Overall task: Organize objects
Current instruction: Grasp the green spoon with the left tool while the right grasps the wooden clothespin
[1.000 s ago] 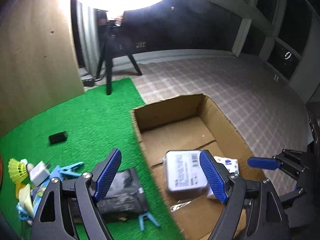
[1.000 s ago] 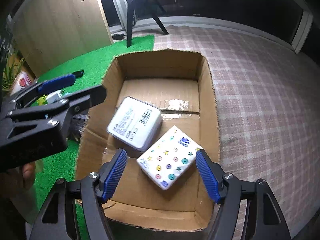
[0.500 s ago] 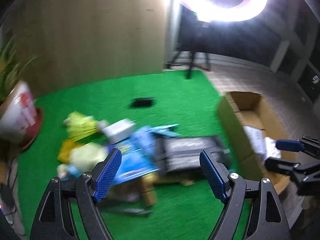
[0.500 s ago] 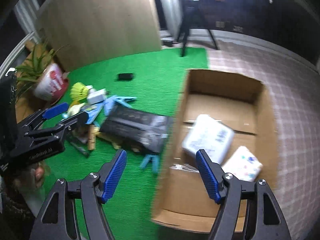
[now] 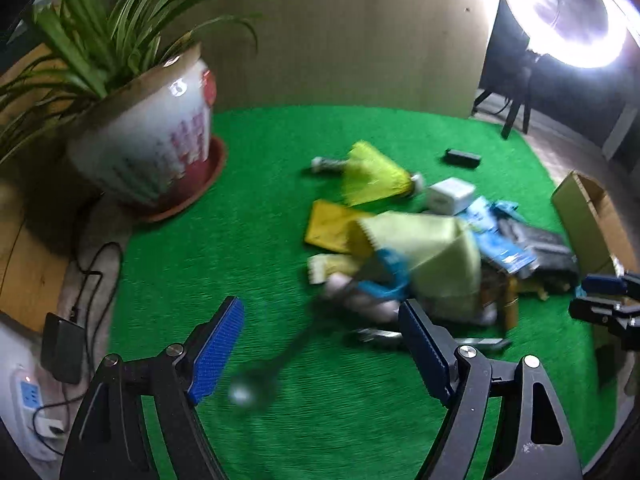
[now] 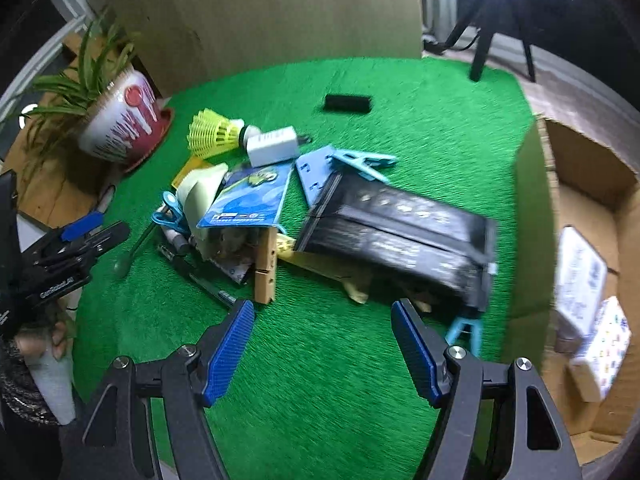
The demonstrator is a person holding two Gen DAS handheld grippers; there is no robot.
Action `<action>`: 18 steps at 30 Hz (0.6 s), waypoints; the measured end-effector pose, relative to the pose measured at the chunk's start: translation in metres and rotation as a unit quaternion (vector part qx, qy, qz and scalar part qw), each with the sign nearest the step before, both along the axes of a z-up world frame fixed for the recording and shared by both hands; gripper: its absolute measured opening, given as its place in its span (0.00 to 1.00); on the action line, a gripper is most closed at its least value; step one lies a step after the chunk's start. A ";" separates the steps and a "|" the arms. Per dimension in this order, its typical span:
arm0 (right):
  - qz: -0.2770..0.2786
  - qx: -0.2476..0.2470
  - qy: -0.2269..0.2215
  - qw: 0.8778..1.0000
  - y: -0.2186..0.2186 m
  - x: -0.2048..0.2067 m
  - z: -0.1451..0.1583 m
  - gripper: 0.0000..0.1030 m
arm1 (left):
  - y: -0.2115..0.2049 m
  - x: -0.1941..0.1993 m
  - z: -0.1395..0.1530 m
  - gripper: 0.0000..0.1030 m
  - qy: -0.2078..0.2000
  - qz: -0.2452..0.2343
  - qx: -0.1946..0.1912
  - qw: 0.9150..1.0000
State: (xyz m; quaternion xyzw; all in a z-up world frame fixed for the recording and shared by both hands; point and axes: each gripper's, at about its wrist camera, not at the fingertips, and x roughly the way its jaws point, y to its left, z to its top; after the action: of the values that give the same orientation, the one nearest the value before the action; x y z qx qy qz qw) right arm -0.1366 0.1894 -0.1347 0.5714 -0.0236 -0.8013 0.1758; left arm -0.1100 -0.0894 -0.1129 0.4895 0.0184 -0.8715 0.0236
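Observation:
A heap of small items lies on green turf (image 6: 320,360): a yellow shuttlecock (image 6: 212,132), a white charger (image 6: 272,146), a blue card pack (image 6: 248,196), a black pouch (image 6: 400,232), blue clips (image 6: 360,160), a wooden clothespin (image 6: 266,264), pens, blue-handled scissors (image 5: 384,276), a pale yellow cloth (image 5: 432,244). My left gripper (image 5: 320,348) is open over the turf at the heap's near left edge, above a metal spoon (image 5: 256,388). My right gripper (image 6: 320,352) is open over bare turf just before the pouch and clothespin. Nothing sits between either pair of fingers.
A cardboard box (image 6: 576,208) at the right holds a white case (image 6: 580,276) and a dotted tissue pack (image 6: 604,344). A potted plant (image 5: 148,136) stands at the back left. A small black block (image 6: 347,103) lies apart. Cables and a power strip (image 5: 28,400) lie left. A ring light tripod (image 5: 516,96) is behind.
Both grippers swung left, away from the box and over the heap on the turf. The left went further, bringing the plant pot into its view. Both stayed open and empty.

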 end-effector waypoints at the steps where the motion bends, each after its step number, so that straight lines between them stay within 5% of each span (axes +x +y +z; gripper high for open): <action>1: 0.001 0.001 -0.003 1.000 -0.005 -0.001 -0.003 0.63 | -0.002 0.000 -0.003 0.79 -0.004 -0.006 -0.004 1.000; 9: -0.006 0.005 -0.026 1.000 -0.030 -0.014 -0.021 0.46 | -0.006 -0.006 -0.029 0.69 -0.048 -0.081 -0.037 0.995; 18: -0.010 0.008 -0.046 0.999 -0.042 -0.026 -0.033 0.38 | -0.009 -0.012 -0.050 0.52 -0.076 -0.100 -0.030 0.992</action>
State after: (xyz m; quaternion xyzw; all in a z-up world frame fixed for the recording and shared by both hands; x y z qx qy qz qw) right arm -0.1623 0.1475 -0.1680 0.6086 -0.0308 -0.7763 0.1614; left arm -0.1218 -0.0989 -0.1625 0.5525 -0.0591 -0.8301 -0.0477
